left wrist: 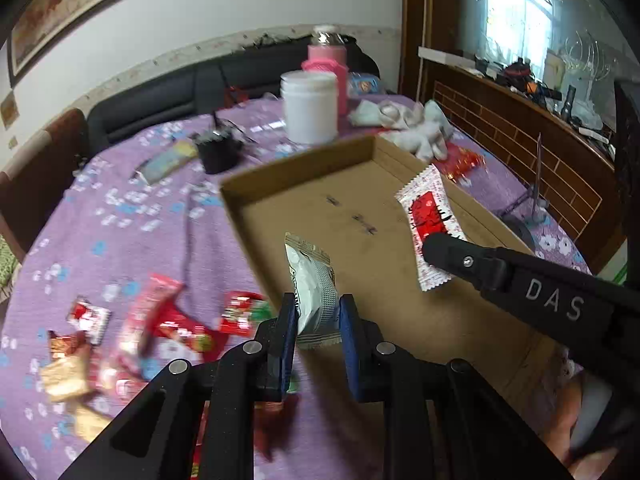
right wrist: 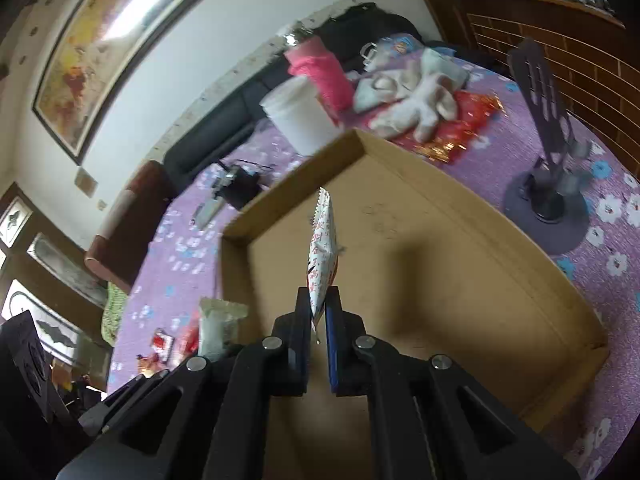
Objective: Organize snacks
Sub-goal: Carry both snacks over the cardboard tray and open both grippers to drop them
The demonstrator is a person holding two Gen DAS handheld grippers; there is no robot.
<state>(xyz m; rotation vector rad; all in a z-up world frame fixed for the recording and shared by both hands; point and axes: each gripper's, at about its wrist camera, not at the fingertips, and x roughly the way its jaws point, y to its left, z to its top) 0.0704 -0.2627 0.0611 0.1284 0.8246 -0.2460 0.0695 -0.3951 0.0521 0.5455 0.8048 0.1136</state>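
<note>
A: Where are the two snacks now, compared with the box?

B: Both are in the air over the cardboard box. The left gripper holds a white and silver packet above the near-left edge of the box, so part of it is over the wall and not yet over the floor. The right gripper holds a white and red packet well inside, over the middle of the floor.

A: So which hand is nearer to dropping?

B: The right one, I think — under its packet there is only bare cardboard. The left one, in my judgement, must go a little more inward first.

A: How do the packets lie in the jaws?

B: Each is pinched at its lower end, and its long side points away from the jaws, forward and up. In the right view the packet is seen edge-on, thin like a blade.

A: And the jaws?

B: Both pairs are closed tight on their packets; the pads press the wrapper from two sides. More snacks wait on the purple tablecloth, to the left of the box.
</note>
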